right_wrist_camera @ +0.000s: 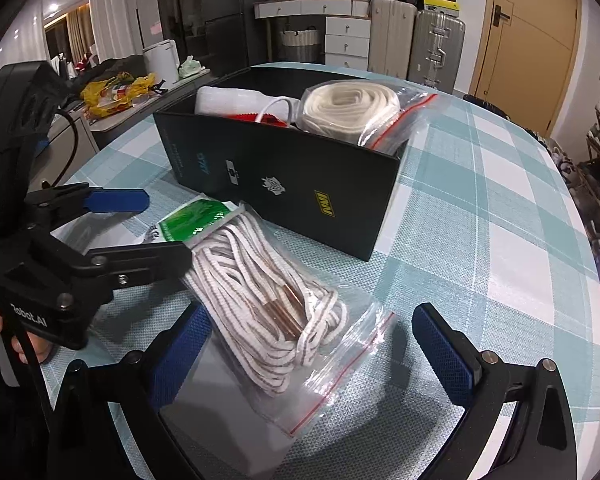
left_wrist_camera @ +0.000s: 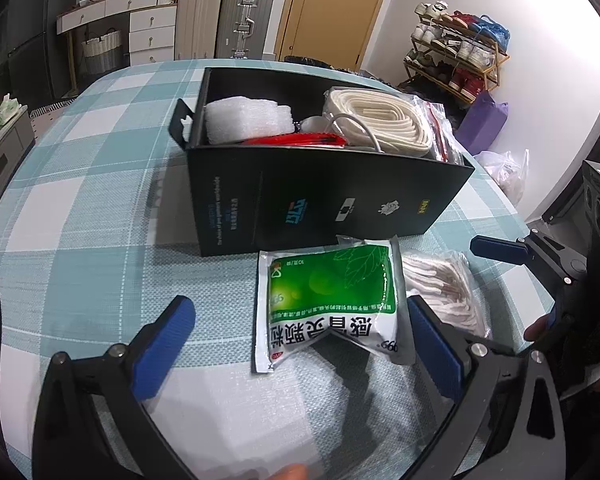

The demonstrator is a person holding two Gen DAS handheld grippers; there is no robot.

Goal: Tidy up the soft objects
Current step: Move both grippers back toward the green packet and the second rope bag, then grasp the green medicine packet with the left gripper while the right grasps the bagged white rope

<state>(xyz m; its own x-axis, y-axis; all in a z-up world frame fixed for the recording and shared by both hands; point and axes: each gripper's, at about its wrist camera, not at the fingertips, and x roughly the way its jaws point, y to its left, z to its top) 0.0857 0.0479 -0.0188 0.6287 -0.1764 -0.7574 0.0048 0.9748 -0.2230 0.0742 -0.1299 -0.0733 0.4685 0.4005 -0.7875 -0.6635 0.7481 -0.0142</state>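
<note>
Checked tablecloth (right_wrist_camera: pixel 480 200), laces bag (right_wrist_camera: pixel 276 320) between gripper (right_wrist_camera: pixel 312 344)

You are working over a table (left_wrist_camera: pixel 84 184) covered in a teal and white checked cloth. A black cardboard box (left_wrist_camera: pixel 320 196) stands on it. Just in front of the box lies a green and white sachet (left_wrist_camera: pixel 328 300), flat on the cloth. Beside the sachet, touching it, lies a clear zip bag of white cords (right_wrist_camera: pixel 276 312), also near the box.

A bag of striped cord (right_wrist_camera: pixel 268 312) lies between the right gripper's (right_wrist_camera: pixel 312 350) spread fingers (right_wrist_camera: pixel 444 350), near the black box (right_wrist_camera: pixel 284 184)
</note>
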